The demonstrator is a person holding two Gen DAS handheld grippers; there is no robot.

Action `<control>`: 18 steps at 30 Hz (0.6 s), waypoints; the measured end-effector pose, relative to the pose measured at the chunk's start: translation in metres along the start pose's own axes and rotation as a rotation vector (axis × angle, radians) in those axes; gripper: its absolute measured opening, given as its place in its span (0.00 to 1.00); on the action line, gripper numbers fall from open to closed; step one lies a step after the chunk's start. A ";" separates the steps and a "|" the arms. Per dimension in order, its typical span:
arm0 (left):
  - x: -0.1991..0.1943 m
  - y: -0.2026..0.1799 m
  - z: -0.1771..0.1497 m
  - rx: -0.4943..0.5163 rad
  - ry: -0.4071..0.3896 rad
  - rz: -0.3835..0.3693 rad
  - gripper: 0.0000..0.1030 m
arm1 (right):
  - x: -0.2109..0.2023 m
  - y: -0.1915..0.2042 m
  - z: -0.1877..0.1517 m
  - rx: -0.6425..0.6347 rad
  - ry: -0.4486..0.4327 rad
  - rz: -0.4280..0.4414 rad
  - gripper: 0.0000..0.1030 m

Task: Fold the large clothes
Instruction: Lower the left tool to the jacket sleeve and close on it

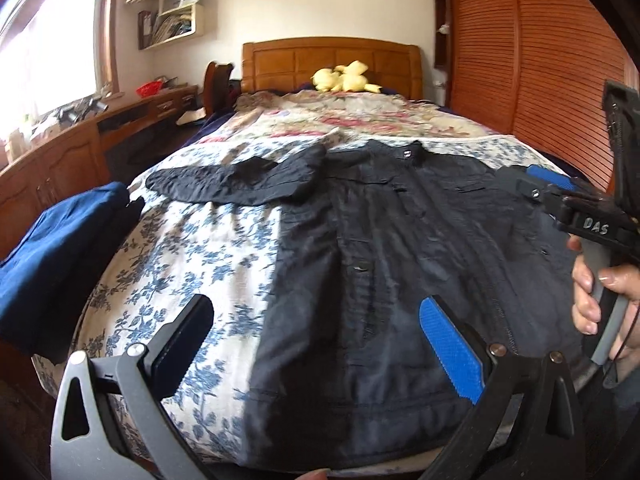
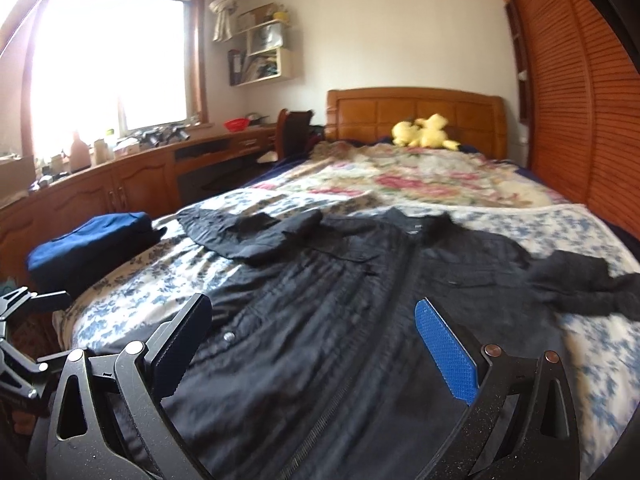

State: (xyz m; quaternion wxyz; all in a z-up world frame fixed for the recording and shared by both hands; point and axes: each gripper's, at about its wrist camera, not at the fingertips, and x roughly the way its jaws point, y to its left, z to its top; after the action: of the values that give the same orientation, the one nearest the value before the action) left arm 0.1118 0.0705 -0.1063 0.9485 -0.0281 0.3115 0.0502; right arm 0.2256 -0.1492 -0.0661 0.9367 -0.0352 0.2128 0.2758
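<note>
A large black jacket (image 1: 400,248) lies flat, front up, on the bed, collar toward the headboard; it also shows in the right wrist view (image 2: 360,320). Its left sleeve (image 1: 236,180) is spread out to the side; its right sleeve (image 2: 580,284) is bunched. My left gripper (image 1: 320,344) is open and empty above the jacket's lower hem. My right gripper (image 2: 316,344) is open and empty above the jacket's lower front. In the left wrist view the right gripper (image 1: 548,188) shows at the jacket's right edge, held by a hand.
Folded blue clothes (image 1: 60,256) lie at the bed's left edge. A yellow plush toy (image 1: 344,78) sits by the wooden headboard (image 1: 332,60). A floral bedspread (image 1: 200,264) covers the bed. A wooden desk (image 2: 132,176) runs along the left; louvred wardrobe doors (image 1: 540,60) stand on the right.
</note>
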 end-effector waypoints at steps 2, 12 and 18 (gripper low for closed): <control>0.007 0.011 0.003 -0.018 0.004 0.010 1.00 | 0.026 0.006 0.003 -0.007 0.025 0.037 1.00; 0.045 0.069 0.024 -0.109 0.065 0.029 1.00 | 0.127 0.032 -0.012 -0.096 0.157 0.130 1.00; 0.090 0.092 0.055 -0.078 0.109 0.043 1.00 | 0.140 0.022 -0.021 -0.047 0.196 0.151 1.00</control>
State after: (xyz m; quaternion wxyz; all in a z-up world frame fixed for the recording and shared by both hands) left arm 0.2060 0.1737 -0.1181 0.9270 -0.0609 0.3611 0.0810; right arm 0.3121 -0.0646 -0.1421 0.8869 -0.0677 0.2990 0.3456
